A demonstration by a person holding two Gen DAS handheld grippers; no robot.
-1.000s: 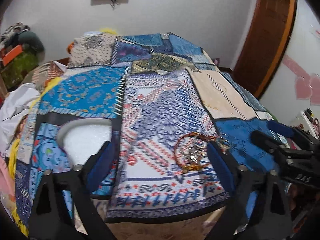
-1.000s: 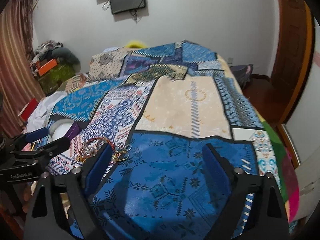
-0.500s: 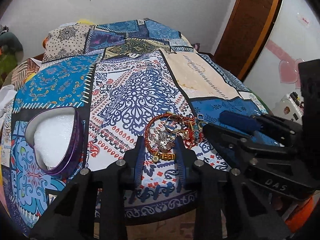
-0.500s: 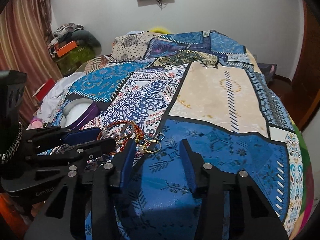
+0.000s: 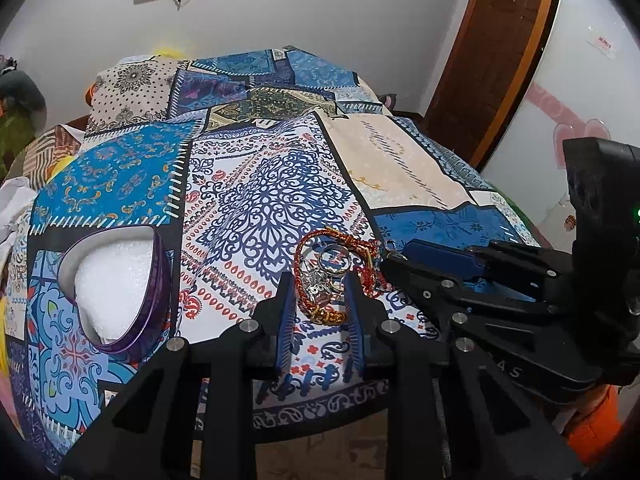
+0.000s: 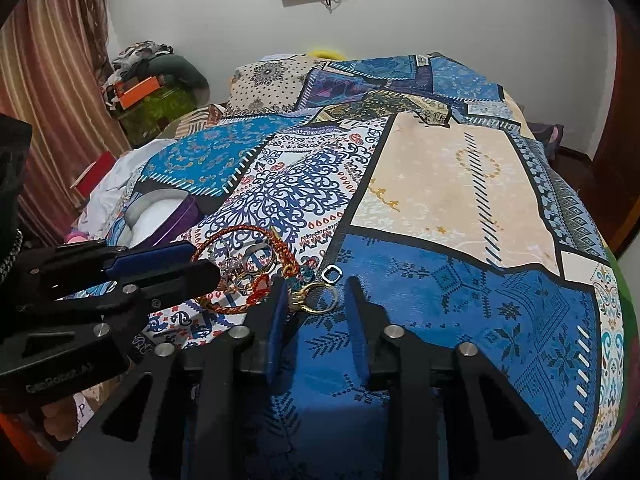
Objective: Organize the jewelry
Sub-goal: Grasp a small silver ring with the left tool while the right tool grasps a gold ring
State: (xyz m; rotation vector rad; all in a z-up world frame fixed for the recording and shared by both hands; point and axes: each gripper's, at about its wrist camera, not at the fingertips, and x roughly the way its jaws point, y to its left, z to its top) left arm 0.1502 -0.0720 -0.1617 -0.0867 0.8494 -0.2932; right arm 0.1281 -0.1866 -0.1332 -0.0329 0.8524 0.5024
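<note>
A pile of jewelry (image 5: 332, 276) lies on the patterned bedspread near its front edge: a red-orange braided bracelet (image 6: 236, 236), rings and small charms. A gold ring (image 6: 320, 300) and a small silver ring (image 6: 331, 273) lie at its right side. My left gripper (image 5: 320, 284) is partly open with its fingers on either side of the pile's near end. My right gripper (image 6: 316, 292) is partly open around the gold ring. A purple heart-shaped box (image 5: 120, 288) with white foam lining sits open to the left.
The bed edge runs just below the jewelry (image 5: 320, 412). Each gripper shows in the other's view, close beside the pile (image 5: 480, 280) (image 6: 100, 280). A wooden door (image 5: 492, 60) stands at the right; clothes and boxes (image 6: 152, 80) are piled at the left.
Both grippers have moved in to the jewelry pile and narrowed from wide open to partly open. The jewelry lies where it was.
</note>
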